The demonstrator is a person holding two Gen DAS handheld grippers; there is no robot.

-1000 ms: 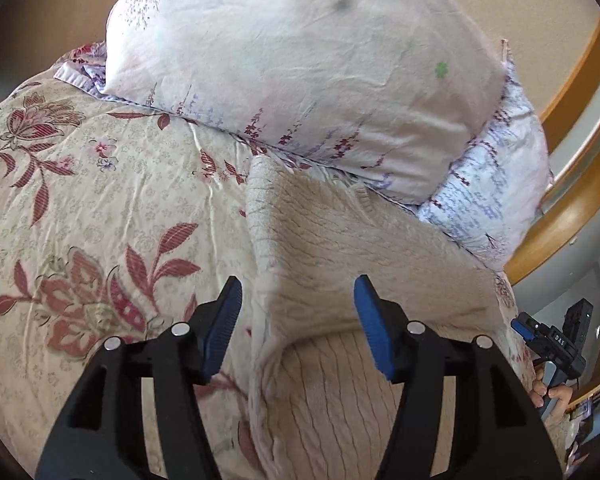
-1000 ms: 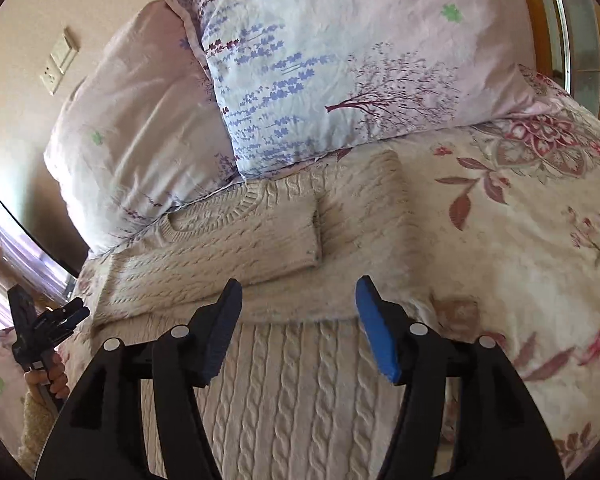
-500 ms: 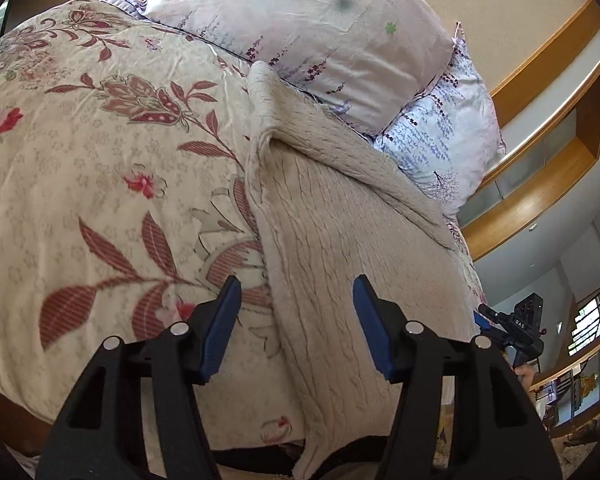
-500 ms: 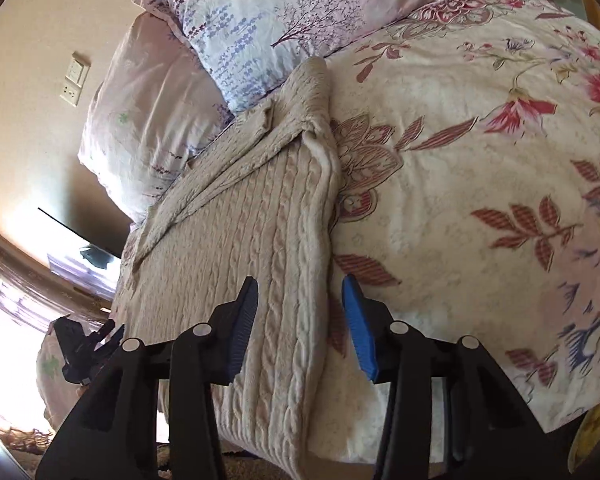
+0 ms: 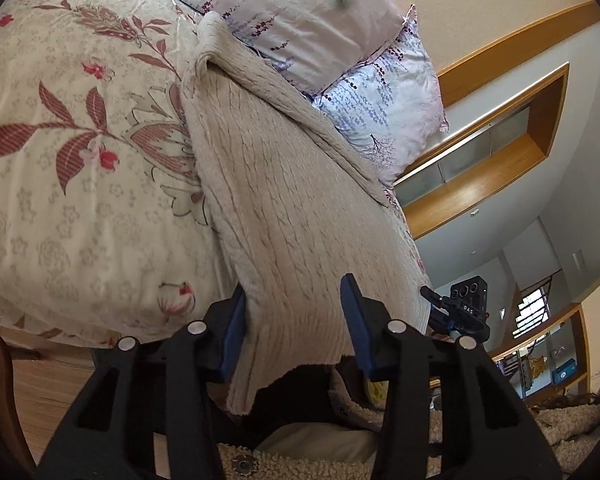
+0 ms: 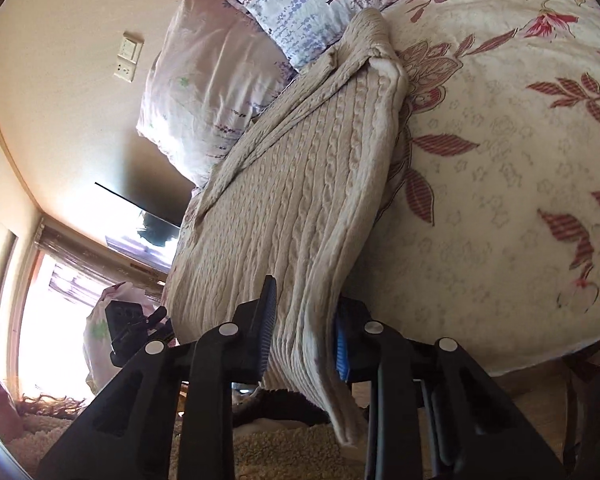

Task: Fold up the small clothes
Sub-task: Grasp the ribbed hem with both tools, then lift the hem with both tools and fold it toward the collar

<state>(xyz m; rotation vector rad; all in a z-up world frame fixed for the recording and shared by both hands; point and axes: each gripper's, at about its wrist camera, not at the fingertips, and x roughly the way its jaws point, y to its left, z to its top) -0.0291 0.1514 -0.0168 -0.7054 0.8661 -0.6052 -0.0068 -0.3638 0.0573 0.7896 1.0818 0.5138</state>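
Observation:
A cream cable-knit sweater (image 5: 284, 184) lies lengthwise on the floral bedspread (image 5: 60, 184), its hem hanging over the bed's near edge. My left gripper (image 5: 296, 328) has its jaws apart around the hem's left corner, with the left pad against the cloth edge. In the right wrist view the sweater (image 6: 292, 184) runs toward the pillows. My right gripper (image 6: 306, 332) has its blue pads closed in on the thick folded right edge of the hem. The right gripper (image 5: 456, 312) shows in the left wrist view, and the left gripper (image 6: 136, 320) in the right wrist view.
Two floral pillows (image 5: 312, 12) lean at the head of the bed against the wall. A wooden floor (image 5: 48, 384) lies below the bed edge. A fleecy garment (image 6: 284, 452) is under the grippers. A window (image 6: 56, 288) and wall sockets (image 6: 129, 56) are at the left.
Both grippers have drawn back from the sweater's middle to its hem at the bed's near edge. The right jaws have narrowed onto the hem edge. The left jaws stayed apart.

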